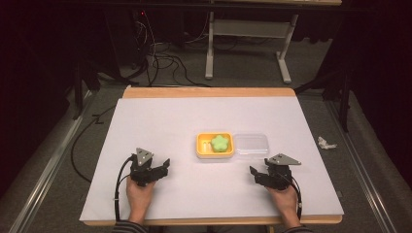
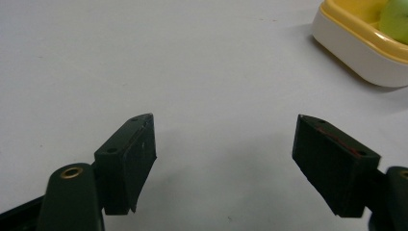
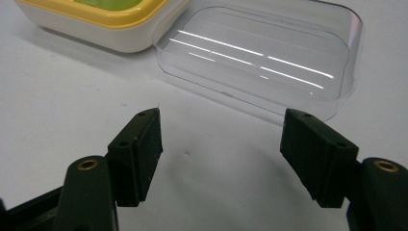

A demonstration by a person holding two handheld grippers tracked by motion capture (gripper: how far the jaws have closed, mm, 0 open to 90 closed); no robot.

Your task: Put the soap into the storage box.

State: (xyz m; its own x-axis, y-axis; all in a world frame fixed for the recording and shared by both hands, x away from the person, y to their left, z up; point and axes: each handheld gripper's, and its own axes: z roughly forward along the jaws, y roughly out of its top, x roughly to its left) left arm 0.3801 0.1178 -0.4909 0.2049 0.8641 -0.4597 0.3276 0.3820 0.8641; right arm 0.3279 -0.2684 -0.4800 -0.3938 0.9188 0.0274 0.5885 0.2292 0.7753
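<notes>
A yellow box (image 1: 200, 145) sits in the middle of the white table, with a green flower-shaped piece (image 1: 219, 142) inside it. Its clear lid (image 1: 250, 144) lies flat just right of it. My left gripper (image 1: 166, 165) rests near the front left, open, jaws pointing toward the box (image 2: 356, 45); nothing lies between the left gripper's (image 2: 223, 118) jaws. My right gripper (image 1: 253, 174) rests at the front right, open and holding nothing. In the right gripper view, the gripper (image 3: 221, 113) faces the lid (image 3: 260, 57) just ahead, with the box (image 3: 96, 24) to its left.
The white sheet (image 1: 160, 121) covers most of a wooden table. A crumpled white scrap (image 1: 326, 143) lies on the floor to the right. Cables (image 1: 160, 58) and a desk frame (image 1: 248, 34) stand beyond the far edge.
</notes>
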